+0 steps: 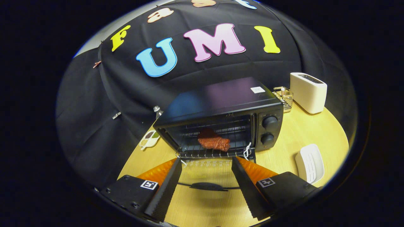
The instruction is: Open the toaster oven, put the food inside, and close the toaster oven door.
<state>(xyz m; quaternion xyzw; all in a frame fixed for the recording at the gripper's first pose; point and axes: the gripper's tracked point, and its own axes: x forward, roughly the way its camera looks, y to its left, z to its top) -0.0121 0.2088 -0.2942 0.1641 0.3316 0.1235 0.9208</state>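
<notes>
A black toaster oven (221, 107) stands on the round wooden table (315, 132), its glass door (205, 171) folded down flat toward me. A brown piece of food (214, 142) lies on the wire rack (202, 153) inside the oven. My gripper (206, 161) hangs open above the lowered door, fingers spread wide, nothing between them. The door handle (206, 186) shows between the fingers, below the tips. The food sits beyond the fingertips, apart from them.
Two knobs (270, 129) sit on the oven's right panel. A white toaster (308, 92) and a small wire rack (284, 98) stand behind the oven's right. A white ribbed object (310, 163) lies right of the fingers. A small divided dish (149, 139) sits left of the oven.
</notes>
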